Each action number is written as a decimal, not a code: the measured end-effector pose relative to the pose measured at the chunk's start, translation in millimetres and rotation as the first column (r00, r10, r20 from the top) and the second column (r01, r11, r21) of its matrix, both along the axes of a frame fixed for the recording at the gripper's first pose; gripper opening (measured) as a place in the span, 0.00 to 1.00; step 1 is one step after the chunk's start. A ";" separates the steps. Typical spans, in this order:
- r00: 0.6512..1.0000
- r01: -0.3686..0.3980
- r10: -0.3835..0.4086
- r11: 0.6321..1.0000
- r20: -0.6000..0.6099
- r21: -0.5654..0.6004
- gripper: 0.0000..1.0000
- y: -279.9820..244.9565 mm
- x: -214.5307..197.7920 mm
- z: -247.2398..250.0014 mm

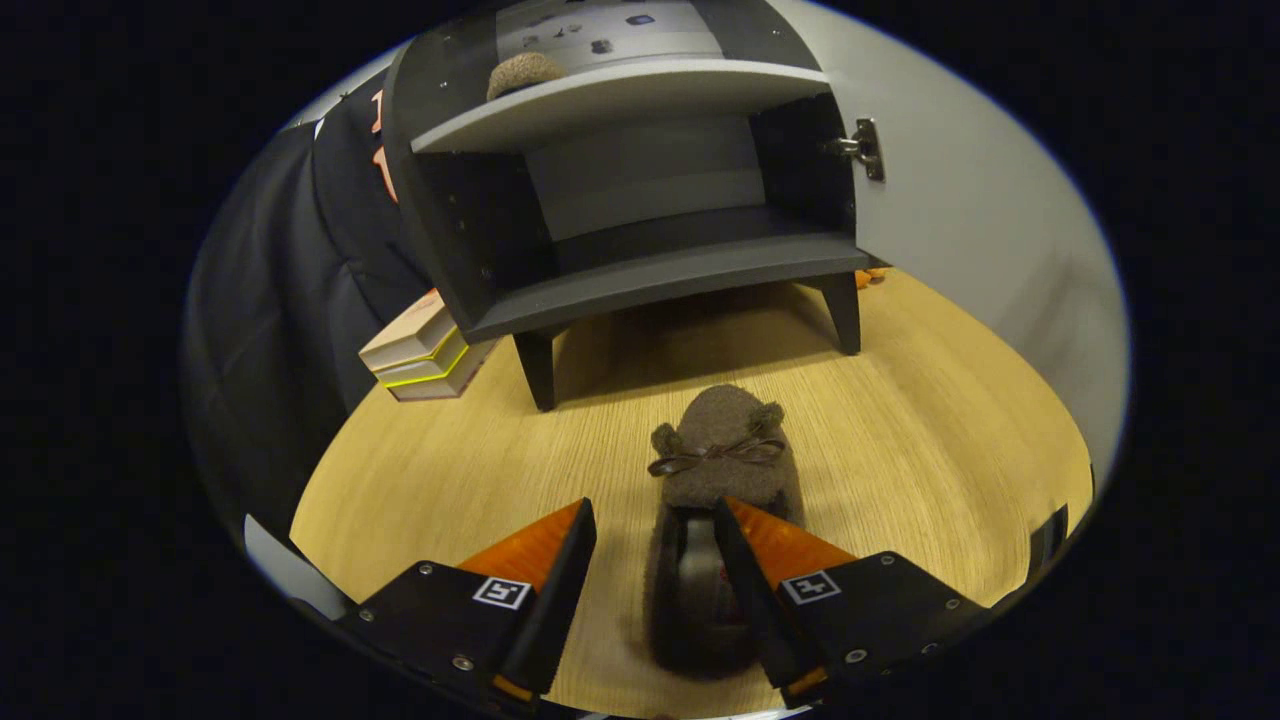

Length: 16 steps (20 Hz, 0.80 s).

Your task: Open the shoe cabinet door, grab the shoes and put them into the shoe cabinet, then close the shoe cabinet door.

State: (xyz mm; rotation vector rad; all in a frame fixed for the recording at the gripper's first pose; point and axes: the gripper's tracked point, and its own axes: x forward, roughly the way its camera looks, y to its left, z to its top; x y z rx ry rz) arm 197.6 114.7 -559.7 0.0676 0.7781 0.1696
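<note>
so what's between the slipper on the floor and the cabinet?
Only bare wood floor in the gripper view. The slipper lies between the open fingers, toe toward the open cabinet, door swung right.

The slipper's [722,450] heel is blurred and partly hidden behind the gripper's [655,525] right finger.

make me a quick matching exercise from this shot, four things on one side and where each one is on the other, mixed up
Things:
1. brown slipper
2. second slipper
3. stack of books
4. cabinet door

Places:
a. swung open beside the shelves
b. on the upper shelf of the shoe cabinet
c. on the floor between the open fingers of the gripper
d. on the floor beside the cabinet's leg

Pairs: 1-c, 2-b, 3-d, 4-a
</note>
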 end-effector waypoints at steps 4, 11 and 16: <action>0.999 -0.015 0.014 0.999 -0.039 -0.032 0.67 2.0 6.1 -22.4; 0.999 0.016 -0.018 0.999 -0.038 -0.041 0.57 5.9 24.3 -35.8; 0.998 0.059 -0.061 0.994 -0.021 -0.090 0.04 -6.6 35.5 -35.9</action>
